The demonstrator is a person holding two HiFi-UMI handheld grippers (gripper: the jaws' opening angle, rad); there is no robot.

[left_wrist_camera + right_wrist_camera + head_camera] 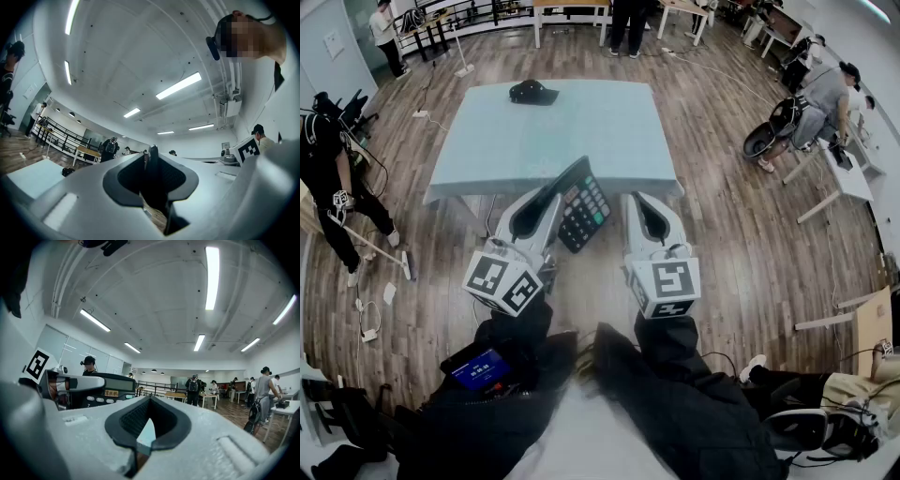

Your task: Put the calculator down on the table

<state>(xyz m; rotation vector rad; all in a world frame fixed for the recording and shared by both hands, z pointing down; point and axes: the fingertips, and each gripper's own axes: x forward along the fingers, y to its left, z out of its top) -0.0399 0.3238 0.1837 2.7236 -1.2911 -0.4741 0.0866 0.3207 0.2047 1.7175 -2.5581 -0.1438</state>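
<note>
**Left gripper.** Your left gripper (555, 195) is clenched on the calculator (586, 214). In the left gripper view its fingers (89, 192) stand close together, with the dark edge of the calculator wedged upright between the pads.

**Calculator.** It is held in the air and tilted, with the key face turned toward your right gripper. In the head view it sits at the near edge of the desk (581, 141), partly over the wooden floor (722, 234). It is not lying on the desk. The right gripper view shows its display and a row of keys at the left of that picture.

**Right gripper.** Your right gripper (642, 202) is just beside the calculator, on its key side. Contact cannot be confirmed. Its fingers (211, 441) are drawn together and grasp nothing. Only a sliver of the pale desk shows through the notch between the pads.

**Desk.** It carries a black cap (532, 91) near the far edge, well apart from both grippers.

**Surroundings.** Several persons stand or sit around the room, at other tables and by the walls.
</note>
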